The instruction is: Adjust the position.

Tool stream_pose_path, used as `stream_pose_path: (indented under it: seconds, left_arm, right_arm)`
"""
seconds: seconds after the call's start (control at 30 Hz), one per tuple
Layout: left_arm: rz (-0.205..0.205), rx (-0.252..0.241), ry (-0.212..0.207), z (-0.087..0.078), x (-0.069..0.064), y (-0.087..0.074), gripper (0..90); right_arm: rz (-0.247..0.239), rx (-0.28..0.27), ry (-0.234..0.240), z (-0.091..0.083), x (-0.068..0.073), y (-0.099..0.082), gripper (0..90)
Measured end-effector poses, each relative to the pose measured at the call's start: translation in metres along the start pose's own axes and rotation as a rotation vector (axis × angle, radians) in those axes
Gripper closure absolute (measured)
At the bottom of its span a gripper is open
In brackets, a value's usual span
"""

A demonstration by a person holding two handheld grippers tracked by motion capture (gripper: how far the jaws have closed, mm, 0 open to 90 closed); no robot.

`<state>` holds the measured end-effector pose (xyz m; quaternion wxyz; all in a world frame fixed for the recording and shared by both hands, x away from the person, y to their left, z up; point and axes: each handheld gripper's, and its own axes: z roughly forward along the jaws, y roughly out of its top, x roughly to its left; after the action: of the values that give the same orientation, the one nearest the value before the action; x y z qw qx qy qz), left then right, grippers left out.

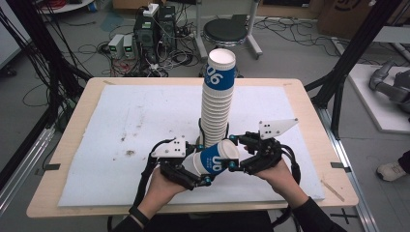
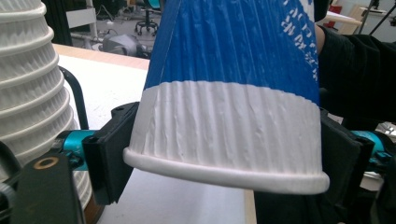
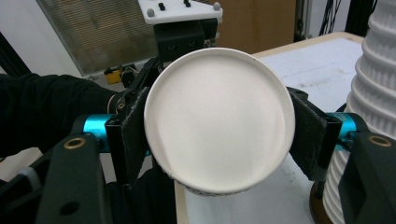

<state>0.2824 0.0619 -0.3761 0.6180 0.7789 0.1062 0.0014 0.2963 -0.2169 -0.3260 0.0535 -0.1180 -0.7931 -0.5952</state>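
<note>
While both tools hold it, a single paper cup (image 1: 216, 158) lies on its side above the near middle of the table (image 1: 72, 145), just in front of the foot of a tall stack of nested paper cups (image 1: 216, 99).

Left tool (image 1: 200, 180): jaws closed partway onto the cup's rim end; in the left gripper view the pads (image 2: 110, 154) press the white ribbed band just above the rolled rim (image 2: 224, 175).

Right tool (image 1: 233, 153): jaws closed partway onto the cup's base end; in the right gripper view the pads (image 3: 133, 135) sit against either side of the round white bottom (image 3: 219, 119).

Held cup interior not visible; contents cannot be told. Cup is blue above, white ribbed below.

Stack stands upright on a white mat (image 1: 121, 130) near the table's centre. Top cup open, white inside, nothing seen in it. Top cup and held cup both carry large white characters on blue reading roughly "U6"; smaller white print on the held cup is not legible.
</note>
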Motion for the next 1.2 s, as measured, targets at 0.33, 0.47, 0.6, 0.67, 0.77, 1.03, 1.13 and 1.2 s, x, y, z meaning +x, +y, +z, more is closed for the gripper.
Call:
stream_pose_path:
  seconds: [0.33, 0.47, 0.6, 0.67, 0.77, 1.03, 1.13, 1.2]
  left_arm:
    - [0.090, 0.215, 0.046, -0.003, -0.002, 0.012, 21.4]
    - [0.129, 0.308, 0.086, -0.001, -0.003, 0.015, 21.4]
    - [0.123, 0.307, 0.080, 0.001, -0.004, 0.015, 21.4]
    - [0.123, 0.297, 0.073, 0.000, -0.005, 0.015, 21.2]
    - [0.129, 0.228, 0.082, -0.002, -0.007, 0.016, 18.2]
    - [-0.025, -0.036, 0.030, -0.011, -0.001, 0.009, 10.5]
    - [-0.077, -0.097, -0.020, -0.016, 0.004, 0.009, 14.8]
    - [-0.071, -0.108, -0.030, -0.019, 0.005, 0.010, 17.7]
  right_arm:
    - [-0.058, 0.127, -0.044, -0.005, 0.001, 0.005, 20.6]
    - [-0.107, 0.226, -0.062, -0.004, 0.004, 0.009, 20.6]
    - [-0.116, 0.309, -0.077, 0.008, 0.005, 0.004, 20.9]
    - [-0.106, 0.320, -0.072, 0.012, 0.003, 0.002, 28.4]
    - [-0.106, 0.279, -0.041, 0.007, 0.001, 0.001, 29.6]
    - [-0.039, 0.120, 0.001, -0.002, -0.007, -0.001, 30.4]
    - [-0.018, 0.053, 0.027, -0.004, -0.008, -0.003, 30.4]
    - [-0.001, 0.027, 0.043, -0.006, -0.010, -0.003, 30.5]
